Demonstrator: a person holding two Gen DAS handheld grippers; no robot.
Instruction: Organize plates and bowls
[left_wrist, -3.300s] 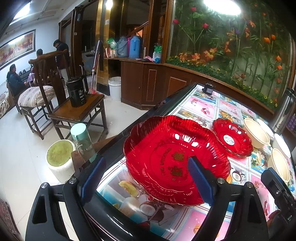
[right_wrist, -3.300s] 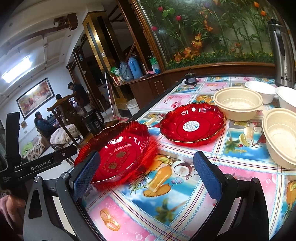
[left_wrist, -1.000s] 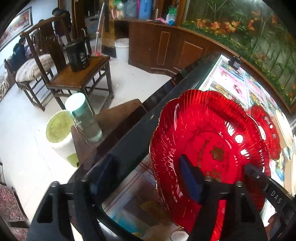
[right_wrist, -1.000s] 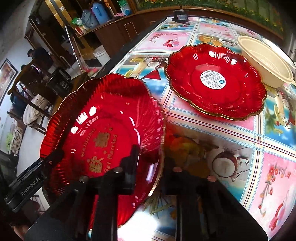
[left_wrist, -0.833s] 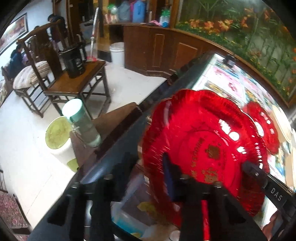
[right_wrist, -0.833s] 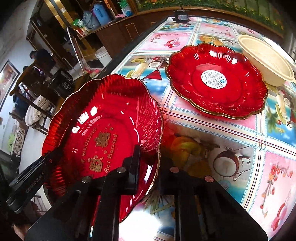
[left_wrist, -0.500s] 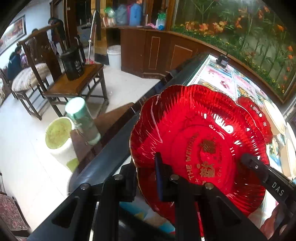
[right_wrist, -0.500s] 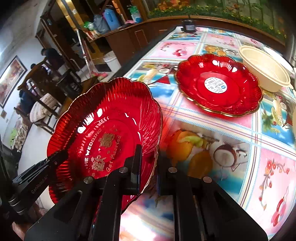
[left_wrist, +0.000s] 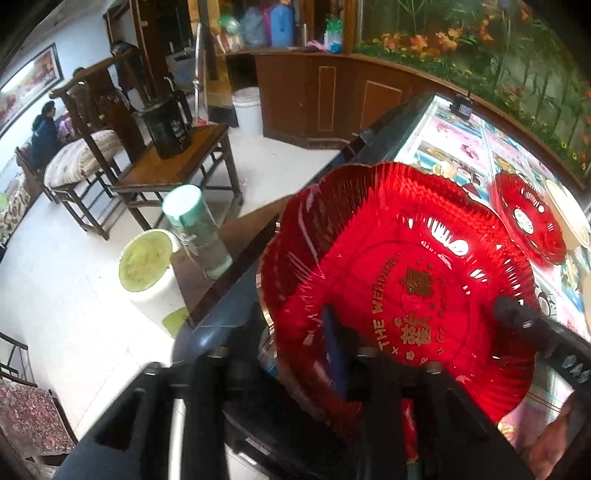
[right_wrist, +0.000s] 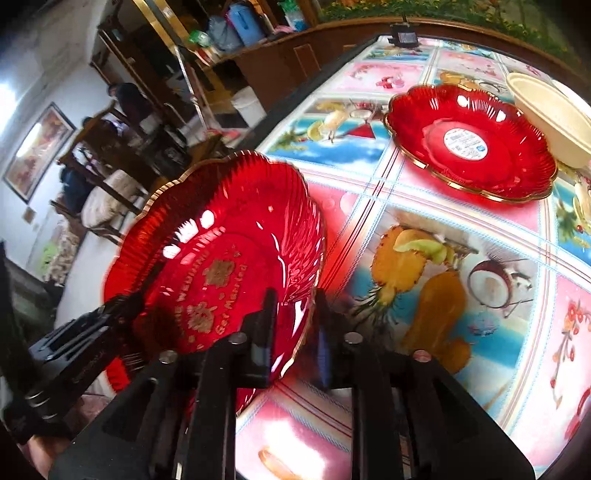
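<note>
Plate (left_wrist: 399, 258) that lay flat by the table's (right_wrist: 424, 206) left edge a few seconds ago is now tilted up over that edge, its rim in both grippers. The left gripper (left_wrist: 266, 332) has just been opening and stands spread around the rim. The right gripper (right_wrist: 295, 310) has eased a little too, yet looks pinched on it. It's probably bound for the smaller red plate (right_wrist: 469, 144).
</note>
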